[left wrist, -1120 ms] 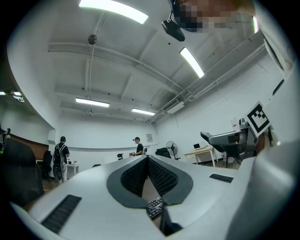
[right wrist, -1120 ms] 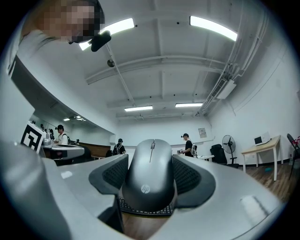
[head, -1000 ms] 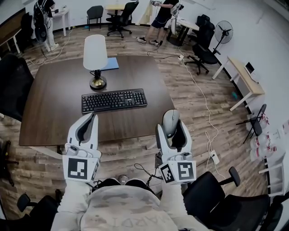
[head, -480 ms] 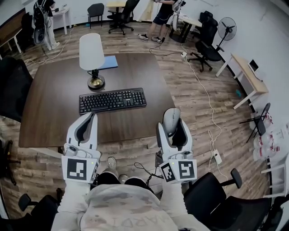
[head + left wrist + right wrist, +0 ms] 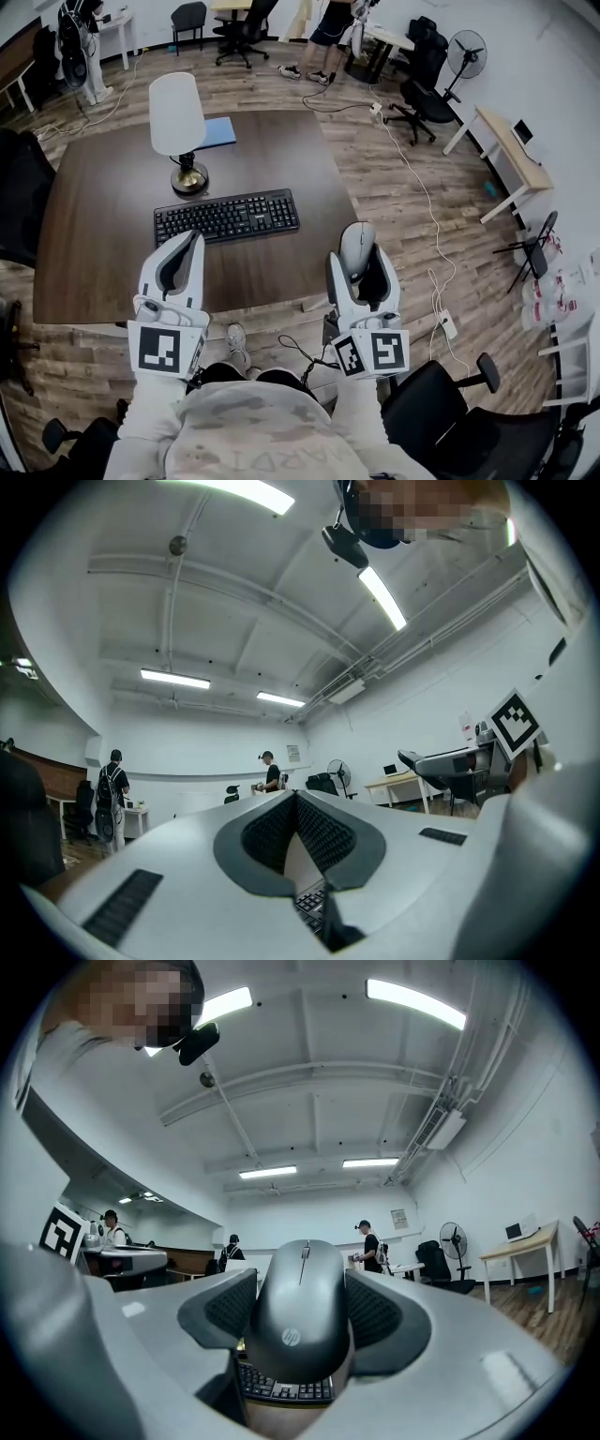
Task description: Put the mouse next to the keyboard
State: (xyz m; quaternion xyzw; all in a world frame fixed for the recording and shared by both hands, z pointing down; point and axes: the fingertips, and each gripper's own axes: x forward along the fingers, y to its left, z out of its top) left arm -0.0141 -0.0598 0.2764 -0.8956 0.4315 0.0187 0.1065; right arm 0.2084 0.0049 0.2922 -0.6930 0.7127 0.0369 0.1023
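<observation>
A black keyboard [image 5: 227, 217] lies on the dark wooden table [image 5: 103, 253], a little past its middle. My right gripper [image 5: 357, 251] is shut on a grey-black mouse [image 5: 355, 244] and holds it in the air over the table's near right corner, to the right of the keyboard and nearer to me. In the right gripper view the mouse [image 5: 302, 1316] fills the space between the pads of the right gripper [image 5: 300, 1288], with the keyboard [image 5: 281, 1387] below it. My left gripper [image 5: 190, 242] hovers over the table's near edge, shut and empty. The left gripper [image 5: 296, 801] shows its pads meeting at the tips.
A white-shaded lamp [image 5: 175, 117] on a brass base stands just behind the keyboard, with a blue notebook [image 5: 217, 131] beyond it. Office chairs [image 5: 478, 422] stand at my right and around the room. A cable [image 5: 422, 206] runs over the floor right of the table. A person [image 5: 328, 28] stands far back.
The table, lamp and keyboard have slid a little left and nearer in the head view. Both grippers keep their pose, and the mouse stays held in the right one.
</observation>
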